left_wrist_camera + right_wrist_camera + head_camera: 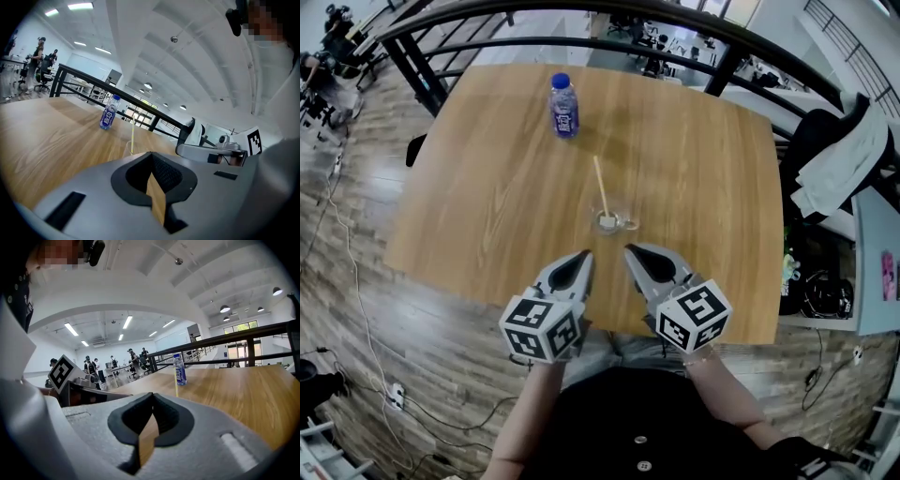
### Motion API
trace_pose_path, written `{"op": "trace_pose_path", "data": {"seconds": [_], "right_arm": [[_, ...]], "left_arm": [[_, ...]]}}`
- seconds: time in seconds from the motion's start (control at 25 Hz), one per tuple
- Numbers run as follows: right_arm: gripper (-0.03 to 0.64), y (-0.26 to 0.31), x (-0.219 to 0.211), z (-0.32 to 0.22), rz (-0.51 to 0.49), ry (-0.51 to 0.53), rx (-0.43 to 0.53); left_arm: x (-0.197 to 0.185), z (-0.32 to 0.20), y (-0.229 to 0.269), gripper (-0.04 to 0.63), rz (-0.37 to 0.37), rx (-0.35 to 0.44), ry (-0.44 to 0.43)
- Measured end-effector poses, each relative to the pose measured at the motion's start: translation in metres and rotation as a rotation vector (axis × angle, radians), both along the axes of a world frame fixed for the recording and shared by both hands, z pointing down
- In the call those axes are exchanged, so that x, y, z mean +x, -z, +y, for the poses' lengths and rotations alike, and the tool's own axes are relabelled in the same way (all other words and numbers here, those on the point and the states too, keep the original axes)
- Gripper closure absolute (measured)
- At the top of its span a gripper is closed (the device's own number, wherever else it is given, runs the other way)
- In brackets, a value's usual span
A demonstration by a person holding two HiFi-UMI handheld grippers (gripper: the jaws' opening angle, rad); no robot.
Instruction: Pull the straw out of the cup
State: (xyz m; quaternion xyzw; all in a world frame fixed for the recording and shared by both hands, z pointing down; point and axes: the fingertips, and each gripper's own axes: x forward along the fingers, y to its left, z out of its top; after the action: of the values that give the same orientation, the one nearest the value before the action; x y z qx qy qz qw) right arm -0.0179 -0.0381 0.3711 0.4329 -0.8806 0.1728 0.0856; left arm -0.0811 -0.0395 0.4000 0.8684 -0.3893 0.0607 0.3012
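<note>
A clear cup (614, 222) stands on the wooden table (487, 187) near its middle, with a pale straw (601, 187) leaning out of it toward the far side. In the left gripper view the straw (132, 138) rises just beyond the jaws, and the right gripper view shows the straw (176, 384) upright ahead. My left gripper (581, 255) and right gripper (633, 251) hover side by side over the near table edge, just short of the cup and apart from it. Both are shut with nothing in them, as the left gripper (151, 154) and right gripper (152, 395) show.
A blue-capped water bottle (564, 105) stands at the far side of the table, beyond the straw. A black railing (581, 42) curves behind the table. A jacket (839, 159) hangs over a chair at the right. Cables lie on the floor at the left (347, 234).
</note>
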Motion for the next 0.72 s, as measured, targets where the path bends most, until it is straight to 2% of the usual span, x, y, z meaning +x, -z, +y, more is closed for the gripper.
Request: {"op": "trace_pose_path", "data": {"seconds": [0.72], "right_arm": [[0.618, -0.009, 0.009, -0.029, 0.001, 0.048, -0.031]], "left_arm": [[0.009, -0.032, -0.006, 0.578, -0.028, -0.023, 0.029]]}}
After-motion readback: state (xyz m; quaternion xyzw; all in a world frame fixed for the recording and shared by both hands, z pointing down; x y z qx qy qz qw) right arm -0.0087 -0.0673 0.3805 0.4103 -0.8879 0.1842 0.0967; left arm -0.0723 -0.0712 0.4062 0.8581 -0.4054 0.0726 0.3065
